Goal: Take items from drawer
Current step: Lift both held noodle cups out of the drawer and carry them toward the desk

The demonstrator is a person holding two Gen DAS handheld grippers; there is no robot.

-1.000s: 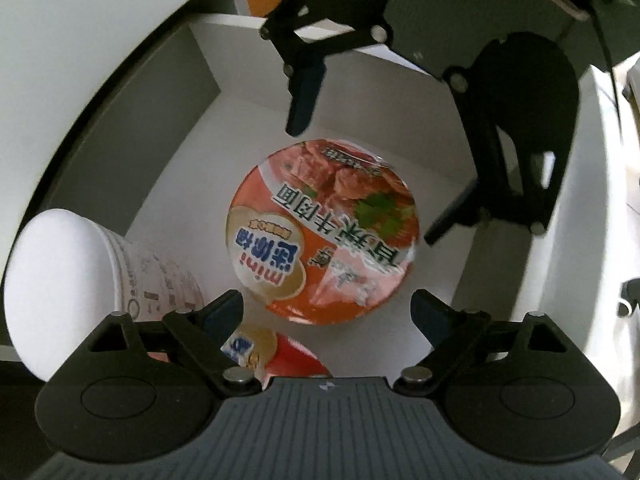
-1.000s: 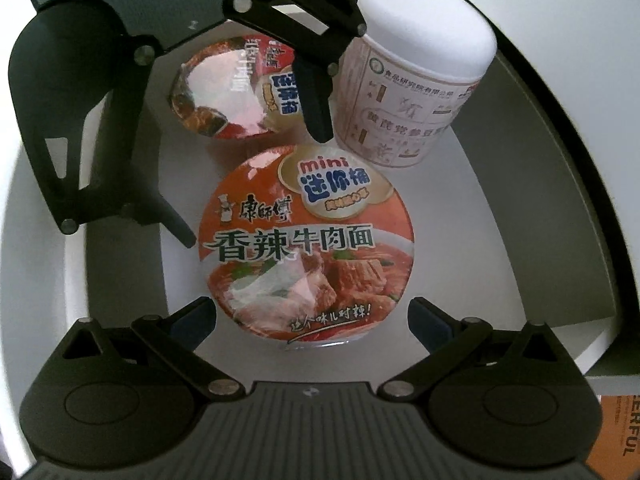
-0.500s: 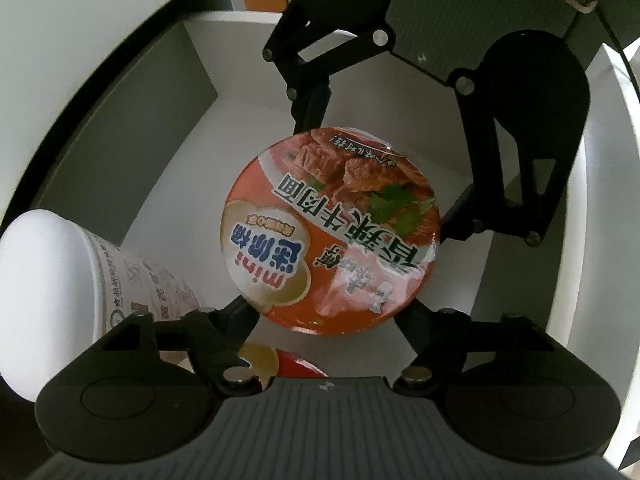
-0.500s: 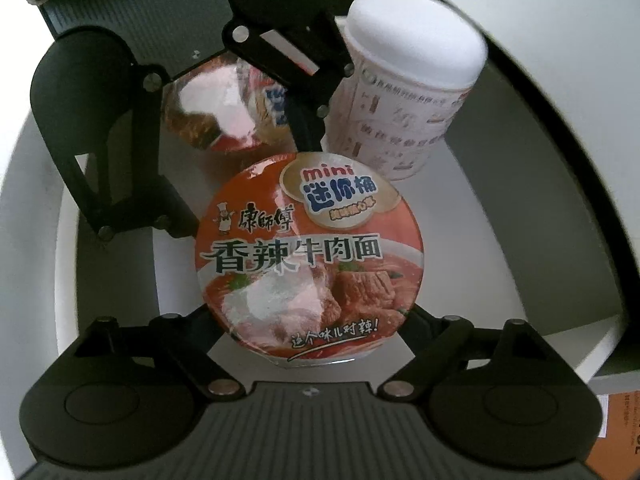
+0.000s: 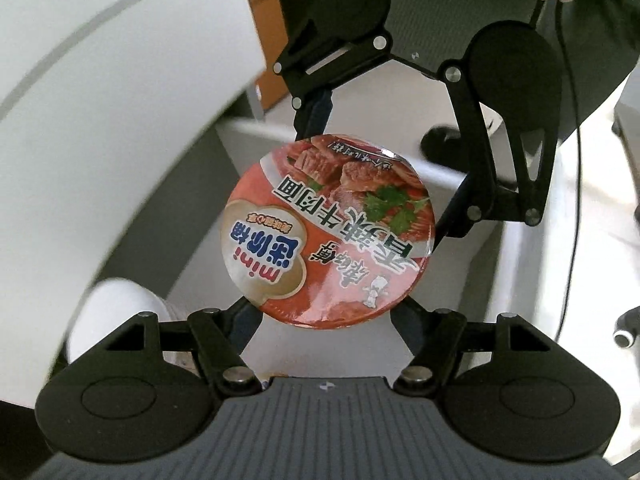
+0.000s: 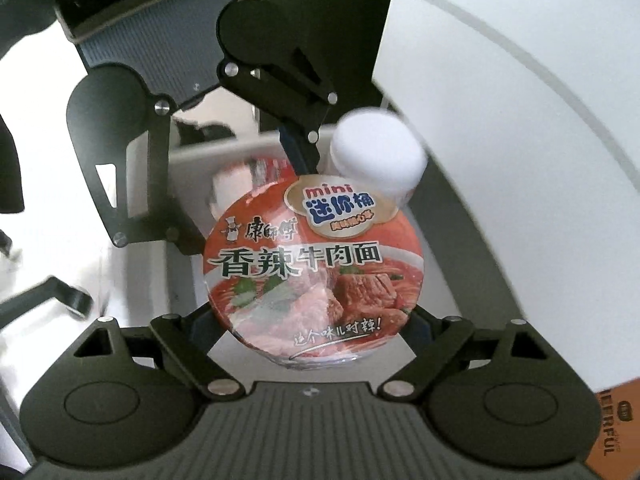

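- Now, left wrist view: the left gripper point(image 5: 326, 316) and right gripper point(image 5: 372, 184) both clench the mini beef noodle cup point(image 5: 328, 232), which a second ago sat on the drawer point(image 5: 516, 280) floor and now rides up near its rim.
- Right wrist view: the right gripper point(image 6: 316, 322) grips the cup point(image 6: 314, 276), lifted above the white-lidded cup point(image 6: 378, 154) and a second noodle cup point(image 6: 260, 172) left inside. First item nearly out, I'd say.

Second red cup point(image 6: 266, 170) — blurred, perhaps noodles — mostly hidden.
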